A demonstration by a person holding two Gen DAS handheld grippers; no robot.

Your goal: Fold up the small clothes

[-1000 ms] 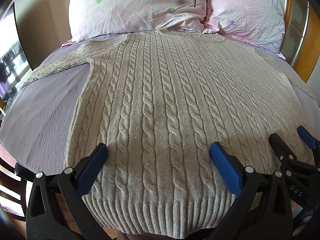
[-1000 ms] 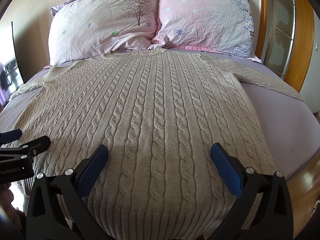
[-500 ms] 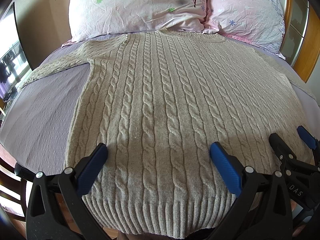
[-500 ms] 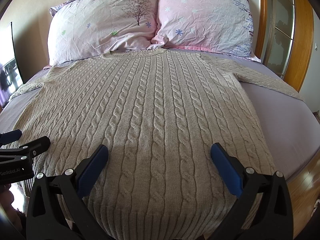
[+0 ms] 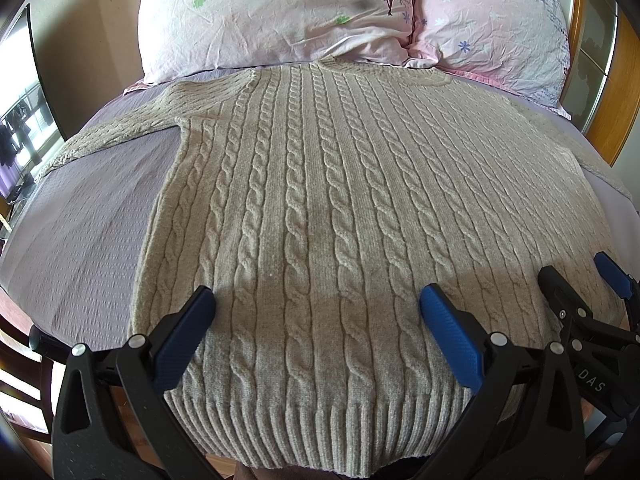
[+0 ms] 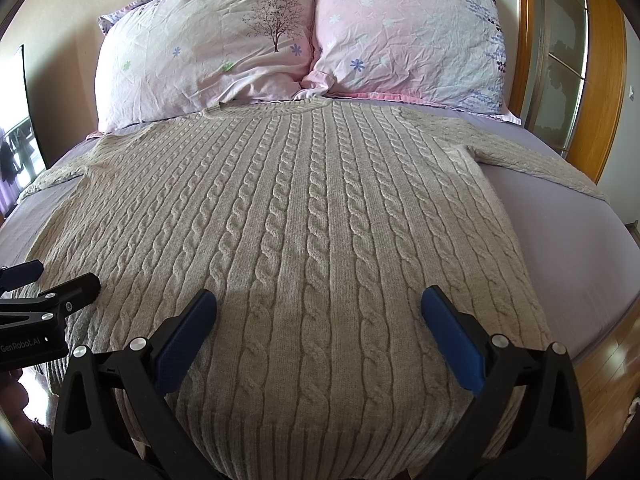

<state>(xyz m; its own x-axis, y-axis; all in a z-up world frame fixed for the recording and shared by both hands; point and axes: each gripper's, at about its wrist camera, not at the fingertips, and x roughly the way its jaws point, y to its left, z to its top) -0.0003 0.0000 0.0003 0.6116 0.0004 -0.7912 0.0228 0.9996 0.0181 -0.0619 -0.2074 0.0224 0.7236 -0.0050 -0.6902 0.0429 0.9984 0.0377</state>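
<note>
Lay flat and face-up on a lilac bed sheet (image 5: 80, 240), hem nearest: a beige cable-knit sweater (image 5: 320, 208) with ribbed hem, below crinkled pink pillows (image 6: 208, 60), under left gripper (image 5: 316, 312) and right gripper (image 6: 318, 314), blue-padded jaws spread wide, gripping nothing.

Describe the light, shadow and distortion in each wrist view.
Left wrist view: daylight on the sweater, a dark shadow band across it just ahead of the open left tool; fisheye bulges the bed, corners black. Right wrist view: same shadow band ahead of the open right tool, pillows evenly lit, sharp; wooden frame bows.
</note>
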